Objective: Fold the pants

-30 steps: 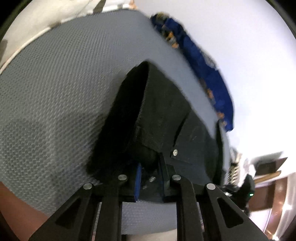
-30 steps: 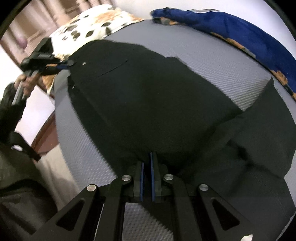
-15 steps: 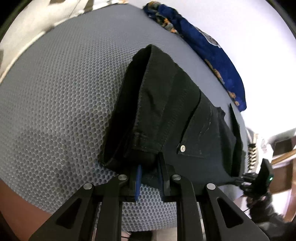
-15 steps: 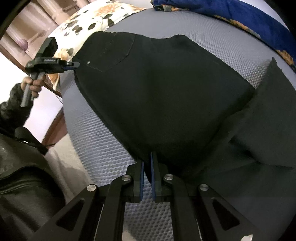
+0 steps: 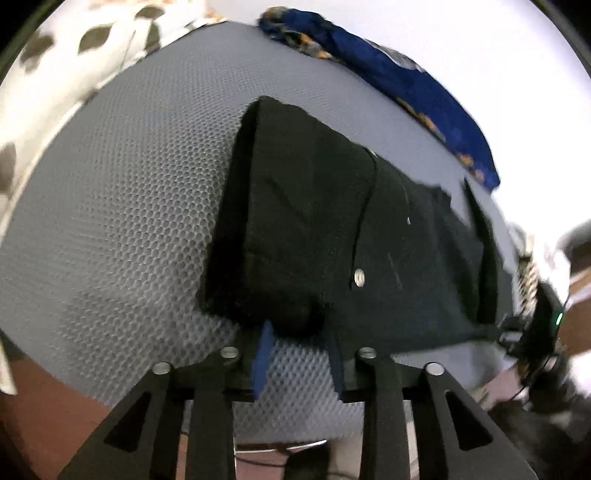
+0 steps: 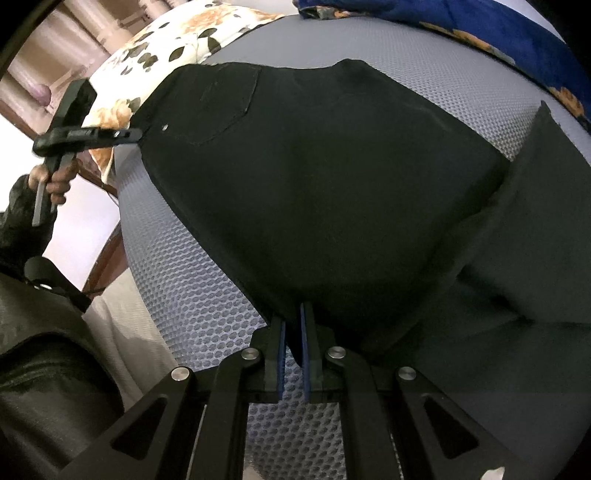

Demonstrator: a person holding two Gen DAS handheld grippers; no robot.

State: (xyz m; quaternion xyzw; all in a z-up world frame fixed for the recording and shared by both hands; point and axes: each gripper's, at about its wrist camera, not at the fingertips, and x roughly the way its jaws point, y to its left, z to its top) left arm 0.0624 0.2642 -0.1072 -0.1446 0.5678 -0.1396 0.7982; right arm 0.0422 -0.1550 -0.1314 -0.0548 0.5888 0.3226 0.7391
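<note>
The left gripper (image 5: 299, 350) stands with its fingers parted, a clear gap of grey mesh showing between the blue pads (image 5: 263, 354); the fingertips sit right at the near edge of the black pants (image 5: 332, 236), at the waistband corner, and whether cloth lies between them cannot be told, since the fabric's edge is blurred there; nothing shows as pinched. From this wrist view the pants run away from the gripper across the grey honeycomb mat (image 5: 122, 229), with a small metal rivet (image 5: 359, 277) on the pocket panel just beyond the right fingertip; a blue patterned cloth (image 5: 391, 77) lies along the far rim of the mat, apart from the pants, and a white pillow with dark leaf prints (image 5: 74, 48) sits off the mat's far left corner. The right gripper (image 6: 291, 332) is nearly closed, its two blue pads (image 6: 303, 343) close together with a narrow fold of the pants' (image 6: 314, 177) near hem caught between them; the garment spreads outward from there over the mat (image 6: 184, 295), back pocket uppermost, and a second layer of black fabric lies folded over at the right. At the far left of this view the left gripper (image 6: 129, 133) reaches the waistband corner beside the rivet (image 6: 164, 127), the person's hand (image 6: 55, 177) on its handle; the floral pillow (image 6: 177, 33) lies behind it.
</note>
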